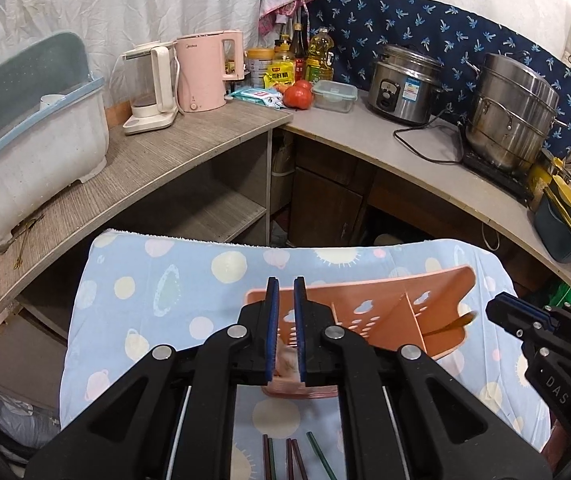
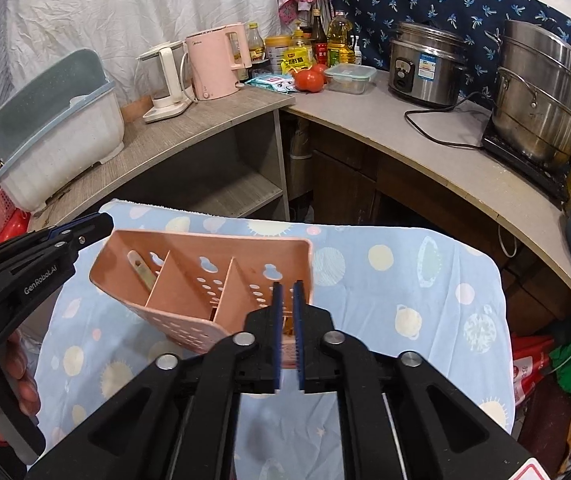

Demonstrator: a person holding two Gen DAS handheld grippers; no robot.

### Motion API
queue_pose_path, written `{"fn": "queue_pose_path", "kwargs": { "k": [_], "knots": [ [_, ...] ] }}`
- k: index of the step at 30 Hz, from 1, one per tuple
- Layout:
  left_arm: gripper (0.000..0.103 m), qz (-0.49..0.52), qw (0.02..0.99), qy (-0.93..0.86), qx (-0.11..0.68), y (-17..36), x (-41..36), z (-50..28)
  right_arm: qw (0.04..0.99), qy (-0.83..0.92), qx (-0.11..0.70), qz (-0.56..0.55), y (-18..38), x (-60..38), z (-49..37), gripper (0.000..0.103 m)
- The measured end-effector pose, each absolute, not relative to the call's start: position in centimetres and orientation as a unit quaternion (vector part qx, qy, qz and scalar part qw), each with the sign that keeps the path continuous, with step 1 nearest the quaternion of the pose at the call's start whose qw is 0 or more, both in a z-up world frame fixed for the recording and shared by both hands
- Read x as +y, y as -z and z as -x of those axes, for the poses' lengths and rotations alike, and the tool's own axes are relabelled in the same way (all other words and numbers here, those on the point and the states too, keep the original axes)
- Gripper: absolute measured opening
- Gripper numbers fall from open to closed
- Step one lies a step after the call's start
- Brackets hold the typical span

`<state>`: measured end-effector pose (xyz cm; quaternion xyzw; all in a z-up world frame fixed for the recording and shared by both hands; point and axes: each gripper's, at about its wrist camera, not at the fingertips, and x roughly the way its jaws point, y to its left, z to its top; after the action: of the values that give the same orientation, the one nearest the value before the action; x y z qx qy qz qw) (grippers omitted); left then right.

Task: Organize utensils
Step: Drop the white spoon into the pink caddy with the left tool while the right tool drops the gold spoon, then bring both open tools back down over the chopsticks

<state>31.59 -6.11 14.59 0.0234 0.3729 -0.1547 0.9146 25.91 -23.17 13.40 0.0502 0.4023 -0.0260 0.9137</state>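
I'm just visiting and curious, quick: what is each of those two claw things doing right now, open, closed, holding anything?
Left gripper: nearly closed, holding the pink utensil holder by its wall.
Right gripper: nearly closed on the same holder's wall.

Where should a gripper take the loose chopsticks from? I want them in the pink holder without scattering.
Grip one chopstick near its far, upper end, coming straight down from above with a finger on either side. They lie flat and nearly parallel on the cloth just in front of the pink holder, close together, so a sideways approach would likely knock neighbours.
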Motion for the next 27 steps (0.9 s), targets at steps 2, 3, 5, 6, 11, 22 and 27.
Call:
{"fn": "queue_pose_path", "kwargs": {
  "k": [2,3,5,6,11,22,27],
  "knots": [
    [0.008,-0.026,0.916,0.151,0.37,-14.6,-6.1,-31.6,0.917,0.029,0.395,-0.051,-13.5,-23.1,-25.8,0.025],
    [0.009,-0.026,0.916,0.15,0.37,-14.6,-6.0,-31.6,0.918,0.031,0.392,-0.051,-13.6,-23.0,-25.7,0.03],
    [0.012,-0.023,0.916,0.146,0.372,-14.5,-5.8,-31.6,0.92,0.032,0.386,-0.052,-13.8,-22.9,-25.4,0.034],
    [0.014,-0.021,0.917,0.145,0.372,-14.5,-5.7,-31.5,0.921,0.032,0.385,-0.052,-13.9,-22.9,-25.3,0.034],
    [0.014,-0.018,0.919,0.14,0.369,-14.7,-4.9,-30.8,0.922,0.032,0.381,-0.054,-14.3,-22.9,-24.4,0.035],
    [0.016,-0.021,0.92,0.127,0.37,-14.7,-1.2,-24.1,0.926,0.034,0.374,-0.048,-15.1,-21.8,-17.1,0.035],
    [0.021,-0.037,0.915,0.116,0.386,-12.5,0.5,-19.5,0.919,0.035,0.39,-0.05,-13.2,-21.1,-12.3,0.035]
  ]
}}
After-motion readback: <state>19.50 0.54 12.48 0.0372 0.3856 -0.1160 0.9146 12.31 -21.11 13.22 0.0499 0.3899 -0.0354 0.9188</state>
